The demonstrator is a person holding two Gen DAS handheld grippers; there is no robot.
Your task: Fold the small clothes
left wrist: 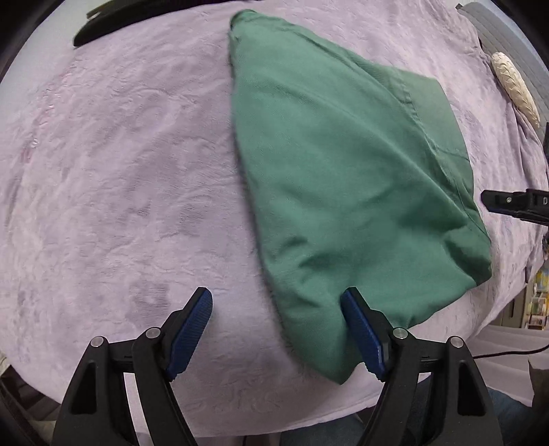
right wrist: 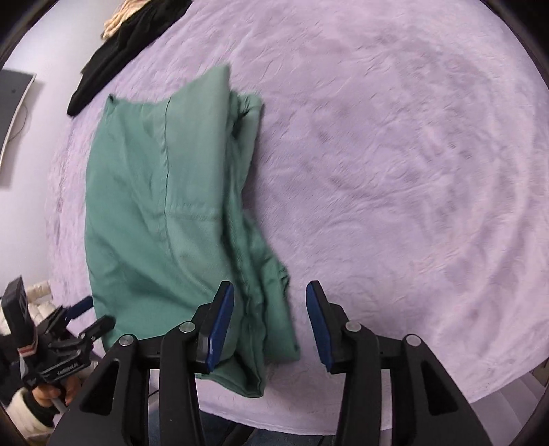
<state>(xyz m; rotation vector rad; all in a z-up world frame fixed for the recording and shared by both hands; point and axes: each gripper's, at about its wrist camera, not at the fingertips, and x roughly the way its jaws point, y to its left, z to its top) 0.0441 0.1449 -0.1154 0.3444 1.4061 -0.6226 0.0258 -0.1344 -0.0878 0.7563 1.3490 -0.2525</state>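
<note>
A green garment [left wrist: 329, 178] lies folded on a lilac blanket [left wrist: 120, 171]. In the left wrist view my left gripper [left wrist: 276, 310] is open, its jaws astride the garment's near left corner, the right pad over the cloth. In the right wrist view the garment [right wrist: 164, 212] lies left of centre, with bunched folds along its right edge. My right gripper [right wrist: 271, 308] is open over the garment's near right corner and holds nothing. The left gripper also shows at the lower left of the right wrist view [right wrist: 91, 314]. The right gripper's tip shows at the right edge of the left wrist view [left wrist: 507, 200].
A black garment [right wrist: 116, 44] and a cream cloth [right wrist: 118, 20] lie at the blanket's [right wrist: 394, 171] far left. The black garment [left wrist: 113, 20] also shows in the left wrist view. A pale ribbed roll [left wrist: 514, 87] lies at its far right edge.
</note>
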